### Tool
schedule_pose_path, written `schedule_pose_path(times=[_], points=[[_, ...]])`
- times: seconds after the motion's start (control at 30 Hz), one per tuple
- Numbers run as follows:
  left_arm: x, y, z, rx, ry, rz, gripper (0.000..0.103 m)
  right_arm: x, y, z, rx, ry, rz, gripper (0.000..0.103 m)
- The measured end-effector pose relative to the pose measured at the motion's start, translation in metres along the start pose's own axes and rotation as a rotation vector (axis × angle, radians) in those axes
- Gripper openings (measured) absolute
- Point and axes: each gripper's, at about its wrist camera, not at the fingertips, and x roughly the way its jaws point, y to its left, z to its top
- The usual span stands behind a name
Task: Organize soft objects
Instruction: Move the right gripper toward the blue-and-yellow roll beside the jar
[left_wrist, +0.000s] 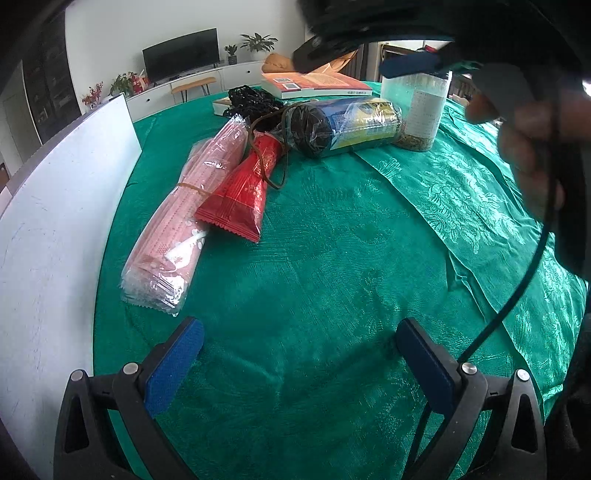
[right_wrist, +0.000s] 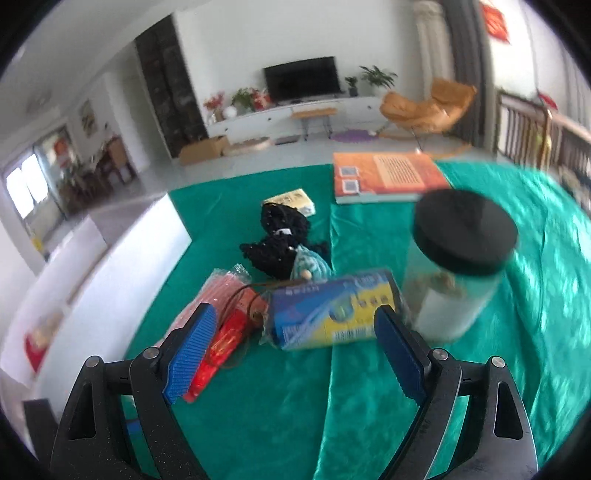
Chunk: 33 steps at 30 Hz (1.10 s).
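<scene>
Apparently opening the sorting job: hovering with jaws spread and empty, right gripper (right_wrist: 295, 354) poised above the blue-and-yellow wrapped roll (right_wrist: 334, 314) lying on the green tablecloth (right_wrist: 280, 417) just beside the black-lidded jar (right_wrist: 456, 266). Meanwhile idling low over bare cloth, left gripper (left_wrist: 299, 365) likewise parted, near the pink mask pack (left_wrist: 181, 218) and red packet (left_wrist: 245, 192). Likely calling next for dropping down and closing gently on the crinkly roll without nudging the jar.

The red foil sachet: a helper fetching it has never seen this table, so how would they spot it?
On the green tablecloth, find the white board along one edge. Beside it lies a pink plastic-wrapped bundle; the red foil sachet leans across it, the only bright red packet, with zigzag-cut ends.
</scene>
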Motion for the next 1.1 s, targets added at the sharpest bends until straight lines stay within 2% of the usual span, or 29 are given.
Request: schedule_pose_path(times=[0.07,0.13,0.17,0.23,0.27,0.33,0.4,0.43,0.47,0.53,0.6,0.63,0.67,0.73,0.9,0.97,1.0,1.03,1.07,1.1], points=[[0.0,0.0,0.0,0.0,0.0,0.0,0.103,0.021,0.023,0.009,-0.155,0.059,-0.028,0.088],[0.0,0.0,0.0,-0.001,-0.001,-0.001,0.103,0.03,0.027,0.013,-0.194,0.079,-0.026,0.088],[0.0,-0.001,0.0,-0.002,-0.001,0.0,0.103,0.03,0.025,0.013,-0.158,0.092,0.015,0.088],[0.001,-0.001,0.001,-0.002,-0.001,0.001,0.103,0.034,0.023,0.01,-0.025,0.166,0.198,0.088],[0.001,-0.001,0.001,-0.002,-0.001,0.001,0.103,0.04,0.025,0.006,0.021,0.221,0.26,0.087],[0.001,-0.001,0.001,-0.003,-0.001,0.0,0.103,0.055,0.037,-0.002,0.044,0.309,0.294,0.086],[0.001,-0.002,0.001,-0.002,-0.001,0.001,0.103,0.072,0.047,-0.009,0.03,0.376,0.283,0.066],[0.001,-0.002,0.002,-0.003,-0.001,0.002,0.103,0.082,0.048,-0.011,0.034,0.41,0.29,0.04],[0.001,-0.001,0.001,-0.003,-0.001,0.001,0.103,0.093,0.046,-0.013,0.058,0.444,0.297,0.035],[0.001,-0.001,0.001,-0.01,-0.002,0.002,0.103,0.107,0.034,-0.017,0.142,0.478,0.336,0.038],[0.002,-0.002,0.002,-0.007,-0.002,0.005,0.103,0.109,0.021,-0.018,0.192,0.467,0.384,0.038],[0.002,-0.002,0.002,-0.008,-0.002,0.004,0.103,0.107,0.017,-0.019,0.193,0.465,0.386,0.028],[0.002,-0.003,0.002,-0.008,-0.002,0.003,0.103,0.104,0.014,-0.021,0.173,0.468,0.373,0.01],[0.002,-0.003,0.002,-0.008,-0.003,0.003,0.103,0.095,0.007,-0.027,0.124,0.495,0.351,0.006],[0.002,-0.003,0.002,-0.01,-0.003,0.005,0.103,0.049,-0.036,-0.041,-0.001,0.561,0.272,0.006],[0.002,-0.003,0.002,-0.011,-0.003,0.006,0.103,0.033,-0.059,-0.041,0.006,0.569,0.238,0.013],[0.002,-0.003,0.002,-0.011,-0.003,0.006,0.103,0.028,-0.069,-0.038,0.032,0.558,0.229,0.018],[0.002,-0.003,0.002,-0.011,-0.003,0.006,0.103,0.026,-0.074,-0.034,0.057,0.545,0.232,0.037],[0.002,-0.003,0.002,-0.011,-0.003,0.005,0.103,0.025,-0.075,-0.029,0.073,0.53,0.247,0.05],[0.002,-0.003,0.002,-0.011,-0.003,0.006,0.103,0.028,-0.072,-0.023,0.085,0.51,0.272,0.051]])
